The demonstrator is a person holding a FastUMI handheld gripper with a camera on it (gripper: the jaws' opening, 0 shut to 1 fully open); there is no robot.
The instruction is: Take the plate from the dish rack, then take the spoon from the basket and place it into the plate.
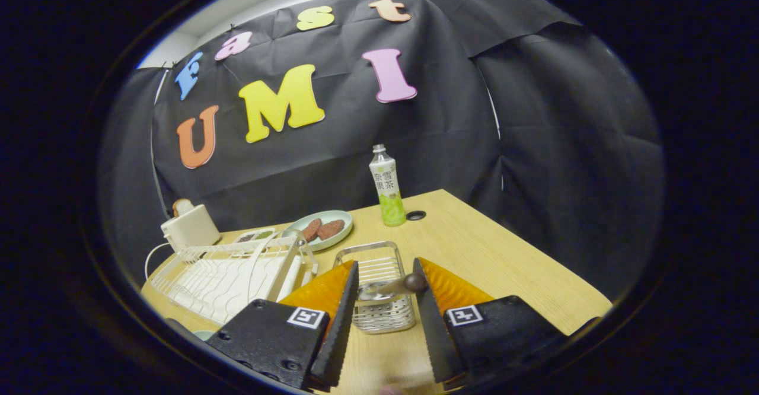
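Centrally, gripper (pixel 386 288) fingers parted above basket (pixel 379 291); spoon (pixel 391 287) spans gap, grasp uncertain. Rack (pixel 228 276) beside basket; bottle (pixel 388 187) beyond on table (pixel 504 264).

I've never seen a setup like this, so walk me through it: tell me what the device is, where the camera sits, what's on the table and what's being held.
This is a hand-held gripper with two fingers; a person carries it, no robot arm. The camera rides on it and looks forward along the fingers, which rise from the bottom. Between them lies a spoon, crosswise above a metal basket; the fingers stand apart, and whether they press on it I cannot tell. On the wooden table there is also a white dish rack beside the basket, a plate with brown food beyond it, a drink bottle further back, and a small white appliance behind the rack.
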